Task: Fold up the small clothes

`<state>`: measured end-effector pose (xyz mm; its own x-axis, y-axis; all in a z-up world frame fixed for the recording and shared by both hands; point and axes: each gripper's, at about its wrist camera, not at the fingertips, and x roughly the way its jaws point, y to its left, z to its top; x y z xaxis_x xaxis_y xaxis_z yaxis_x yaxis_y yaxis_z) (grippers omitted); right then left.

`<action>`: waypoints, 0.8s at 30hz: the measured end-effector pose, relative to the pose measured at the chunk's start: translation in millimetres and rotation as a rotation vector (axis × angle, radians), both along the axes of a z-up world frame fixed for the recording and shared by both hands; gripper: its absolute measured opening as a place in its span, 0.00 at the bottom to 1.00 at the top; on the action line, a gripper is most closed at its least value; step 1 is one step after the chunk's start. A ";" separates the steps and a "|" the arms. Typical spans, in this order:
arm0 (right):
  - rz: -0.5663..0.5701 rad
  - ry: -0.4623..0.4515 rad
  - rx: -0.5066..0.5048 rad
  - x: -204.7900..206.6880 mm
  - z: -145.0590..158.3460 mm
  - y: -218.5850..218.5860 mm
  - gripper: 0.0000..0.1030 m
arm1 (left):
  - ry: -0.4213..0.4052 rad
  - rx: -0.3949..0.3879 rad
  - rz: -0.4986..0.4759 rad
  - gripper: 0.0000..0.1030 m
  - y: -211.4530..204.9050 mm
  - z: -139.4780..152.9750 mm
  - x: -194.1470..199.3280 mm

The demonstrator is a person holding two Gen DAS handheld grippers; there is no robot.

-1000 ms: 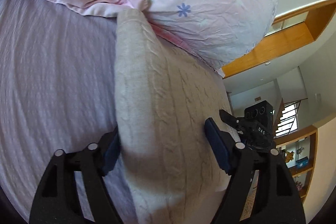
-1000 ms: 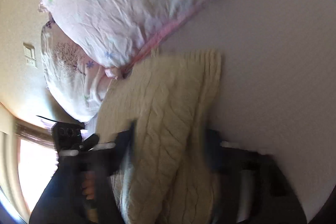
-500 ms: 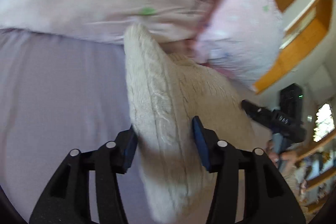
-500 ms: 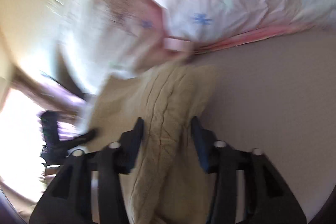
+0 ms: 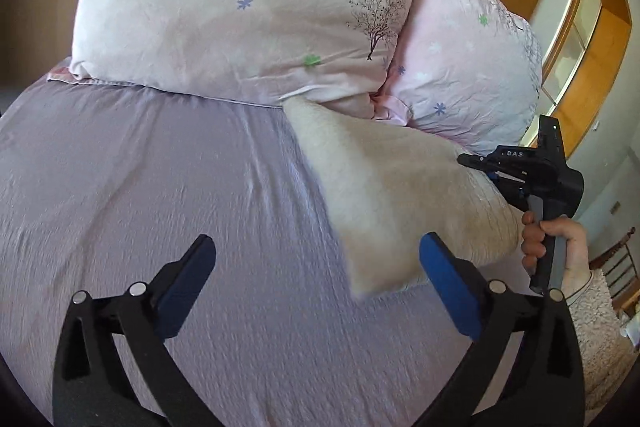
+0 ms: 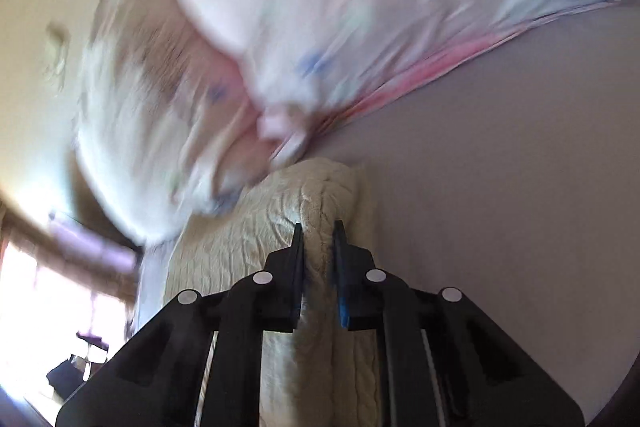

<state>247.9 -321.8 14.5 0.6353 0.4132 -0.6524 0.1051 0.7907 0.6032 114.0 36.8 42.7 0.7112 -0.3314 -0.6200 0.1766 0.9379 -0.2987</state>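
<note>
sweater folded into a narrow strip near the pillows; right gripper pinches its far fold, left gripper wide, empty; final fold likely left.

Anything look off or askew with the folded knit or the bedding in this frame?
Mostly tidy. The cream knit lies folded on the lavender sheet, but its far corner is jammed against the floral pillows. The right tool is shut on its folded edge; the left tool is open.
</note>
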 end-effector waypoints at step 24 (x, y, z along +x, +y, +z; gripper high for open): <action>0.163 0.009 -0.557 -157.8 -22.2 93.6 0.99 | 0.148 0.292 0.020 0.98 -63.0 -55.5 -17.7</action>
<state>90.1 -228.2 -7.7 0.5859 0.0983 -0.8044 -0.0419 0.9950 0.0910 96.2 -26.2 -12.8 0.6112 -0.1111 -0.7837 0.1319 0.9905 -0.0376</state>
